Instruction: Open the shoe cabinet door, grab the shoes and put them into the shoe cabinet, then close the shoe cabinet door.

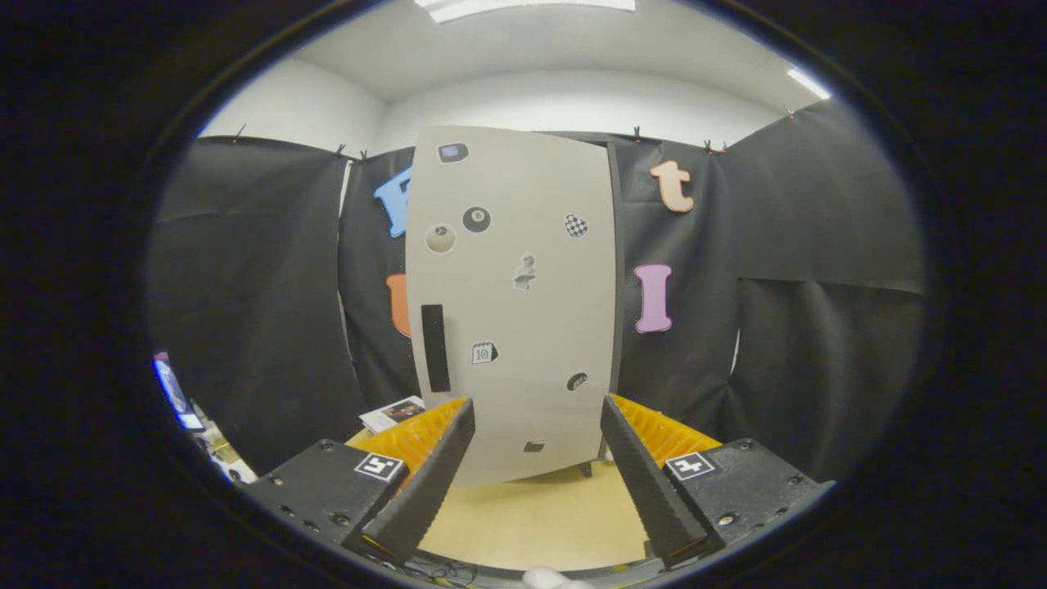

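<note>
My gripper [536, 446] is open, holding nothing. The cabinet door [511, 303] in mid frame looks flat, stiff and light. I would pull its black handle [435, 348].

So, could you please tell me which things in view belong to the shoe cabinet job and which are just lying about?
For the job:
- shoe cabinet door, shut, with its black handle strip
- gripper, jaws open, holding nothing, door just beyond them

Lying about:
- printed papers beside the cabinet's foot
- stickers on the door
</note>
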The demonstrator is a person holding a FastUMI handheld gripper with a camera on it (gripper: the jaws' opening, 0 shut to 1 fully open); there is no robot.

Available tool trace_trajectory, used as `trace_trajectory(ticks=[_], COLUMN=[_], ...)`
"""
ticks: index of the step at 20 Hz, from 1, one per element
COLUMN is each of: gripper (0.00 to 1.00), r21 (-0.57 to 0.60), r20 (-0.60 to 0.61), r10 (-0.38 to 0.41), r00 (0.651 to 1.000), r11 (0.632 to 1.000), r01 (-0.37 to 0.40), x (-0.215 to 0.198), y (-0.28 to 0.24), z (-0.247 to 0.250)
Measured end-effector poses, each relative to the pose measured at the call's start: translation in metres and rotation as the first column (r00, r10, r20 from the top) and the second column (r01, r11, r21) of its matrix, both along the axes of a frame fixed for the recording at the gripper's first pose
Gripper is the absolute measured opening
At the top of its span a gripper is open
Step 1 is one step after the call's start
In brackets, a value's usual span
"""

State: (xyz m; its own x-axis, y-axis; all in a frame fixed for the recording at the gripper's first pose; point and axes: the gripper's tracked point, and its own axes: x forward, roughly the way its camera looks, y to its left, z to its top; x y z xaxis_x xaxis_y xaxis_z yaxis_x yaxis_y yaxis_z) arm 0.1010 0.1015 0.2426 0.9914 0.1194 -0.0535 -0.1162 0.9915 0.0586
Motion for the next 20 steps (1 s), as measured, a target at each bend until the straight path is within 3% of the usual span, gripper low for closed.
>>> trace_trajectory(ticks=[9,20], gripper=[1.00,1.00], r21=[0.024,0.012], r20=[0.007,-0.005], r10=[-0.073,-0.131], r00=[0.997,0.991], r11=[0.997,0.991], r01=[0.073,0.131], x=[-0.030,-0.039], y=[-0.006,-0.020], z=[-0.004,-0.015])
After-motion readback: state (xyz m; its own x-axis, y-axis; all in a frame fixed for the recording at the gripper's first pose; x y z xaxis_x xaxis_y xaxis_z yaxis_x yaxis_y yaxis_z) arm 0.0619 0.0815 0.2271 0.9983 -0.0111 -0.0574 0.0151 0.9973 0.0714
